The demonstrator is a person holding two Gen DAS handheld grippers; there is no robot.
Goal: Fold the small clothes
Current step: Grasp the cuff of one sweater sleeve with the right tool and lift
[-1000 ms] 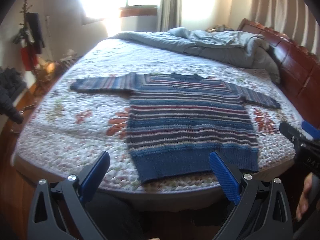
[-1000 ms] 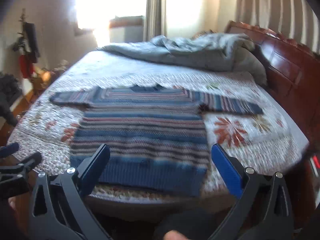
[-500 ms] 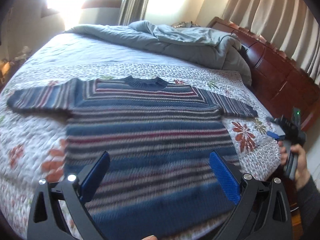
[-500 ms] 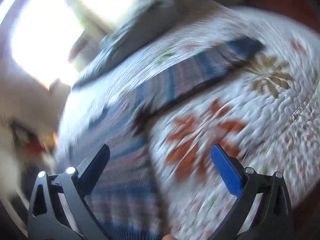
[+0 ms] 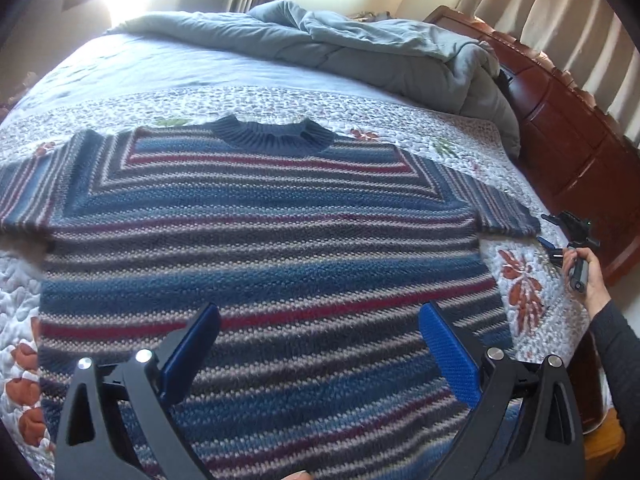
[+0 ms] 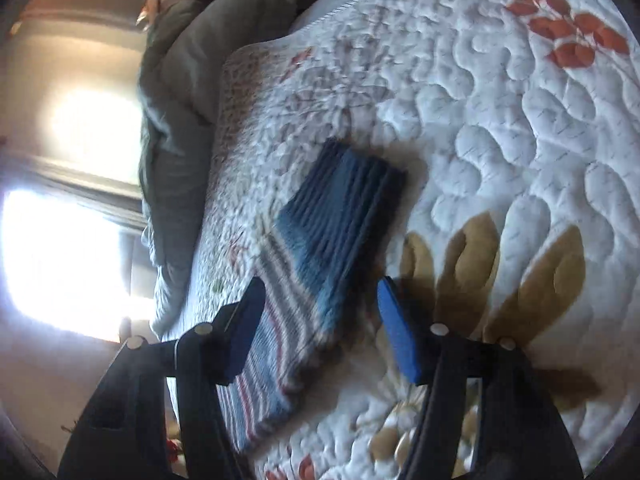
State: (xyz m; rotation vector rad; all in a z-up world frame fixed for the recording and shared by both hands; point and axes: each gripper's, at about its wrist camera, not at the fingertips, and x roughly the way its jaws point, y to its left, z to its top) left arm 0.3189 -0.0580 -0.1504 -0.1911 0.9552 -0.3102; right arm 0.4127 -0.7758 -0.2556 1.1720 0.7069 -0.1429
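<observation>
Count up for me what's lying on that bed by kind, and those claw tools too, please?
Blue, red and grey striped knitted sweater: 1
White quilted floral bedspread: 1
Rumpled grey-blue duvet: 1
Black claw tools with blue pads: 2, left claw and right claw, both open
Total: 5

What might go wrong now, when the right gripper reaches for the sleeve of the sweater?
The right gripper is open around the sleeve, which lies flat on the quilt; it may pinch the quilt too. The left gripper hovers open, so pulling may drag the sweater.
</observation>
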